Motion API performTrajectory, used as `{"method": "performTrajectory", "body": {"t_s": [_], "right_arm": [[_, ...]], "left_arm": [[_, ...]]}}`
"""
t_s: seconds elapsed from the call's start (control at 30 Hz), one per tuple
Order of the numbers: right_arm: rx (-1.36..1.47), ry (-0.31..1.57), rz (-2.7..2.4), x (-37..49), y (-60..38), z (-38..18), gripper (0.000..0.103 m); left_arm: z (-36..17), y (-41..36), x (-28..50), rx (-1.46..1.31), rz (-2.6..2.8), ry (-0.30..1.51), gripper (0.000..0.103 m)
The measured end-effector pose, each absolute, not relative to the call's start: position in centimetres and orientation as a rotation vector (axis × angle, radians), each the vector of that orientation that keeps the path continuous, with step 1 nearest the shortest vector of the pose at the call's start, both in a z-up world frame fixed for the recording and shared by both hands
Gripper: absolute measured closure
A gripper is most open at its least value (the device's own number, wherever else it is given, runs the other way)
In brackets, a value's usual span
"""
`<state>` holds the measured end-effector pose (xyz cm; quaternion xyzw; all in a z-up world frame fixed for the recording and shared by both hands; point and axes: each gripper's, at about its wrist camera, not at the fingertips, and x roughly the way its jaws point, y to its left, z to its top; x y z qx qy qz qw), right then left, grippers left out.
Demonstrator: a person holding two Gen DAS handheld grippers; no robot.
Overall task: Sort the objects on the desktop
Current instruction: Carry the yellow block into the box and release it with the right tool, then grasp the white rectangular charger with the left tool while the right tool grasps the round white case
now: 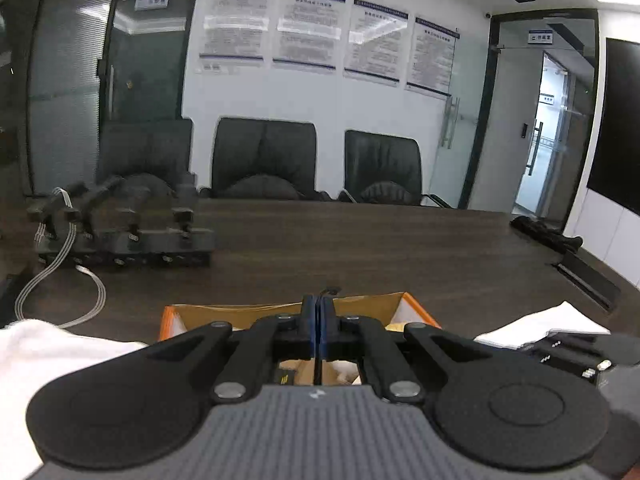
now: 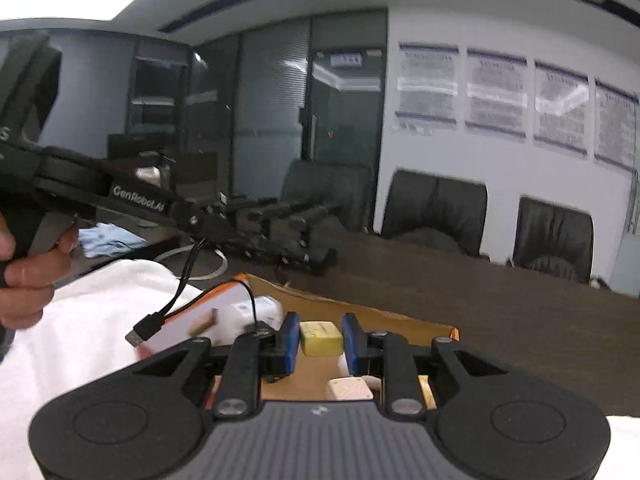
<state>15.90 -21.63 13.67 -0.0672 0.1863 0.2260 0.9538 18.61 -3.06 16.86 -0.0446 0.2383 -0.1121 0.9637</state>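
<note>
My left gripper (image 1: 319, 322) is shut on a thin black USB cable (image 1: 329, 291). In the right wrist view this left gripper (image 2: 206, 222) hangs at the upper left, gripped by a hand (image 2: 28, 276), and the USB cable (image 2: 182, 280) dangles from it with its plug (image 2: 140, 330) over the box's left wall. My right gripper (image 2: 322, 340) is shut on a small yellow block (image 2: 322, 338) held between its blue pads (image 2: 291, 342), above an orange-edged cardboard box (image 2: 400, 318). The same box (image 1: 416, 312) lies below the left gripper. Inside it are a white adapter (image 2: 260, 310) and a beige square piece (image 2: 350, 390).
A white cloth (image 1: 40, 360) lies left of the box, also the cloth (image 2: 80, 320). White papers (image 1: 540, 324) lie to the right. A black rack of devices (image 1: 120, 236) with white cables (image 1: 60, 280) stands at the far left of the dark table (image 1: 360, 248). Black chairs (image 1: 264, 156) line its far edge.
</note>
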Motion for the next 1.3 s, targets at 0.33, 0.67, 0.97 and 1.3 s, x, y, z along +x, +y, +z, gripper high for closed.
{"method": "performTrajectory", "body": {"t_s": [0.33,0.67,0.97,1.3], "right_arm": [[-0.04,0.668,0.425,27.9,-20.3,8.9,0.082],[-0.007,0.785,0.423,31.7,-18.4,6.3,0.068],[0.055,0.714,0.411,28.8,-20.3,10.1,0.053],[-0.073,0.651,0.368,19.8,-22.6,11.6,0.027]], "left_arm": [[9.1,-3.8,29.3,-0.263,-0.166,0.719,0.1],[8.4,-2.0,28.1,-0.165,-0.155,0.751,0.063],[11.9,-0.7,23.4,0.029,-0.091,0.695,0.021],[11.0,1.5,13.4,0.153,-0.005,0.653,0.0]]}}
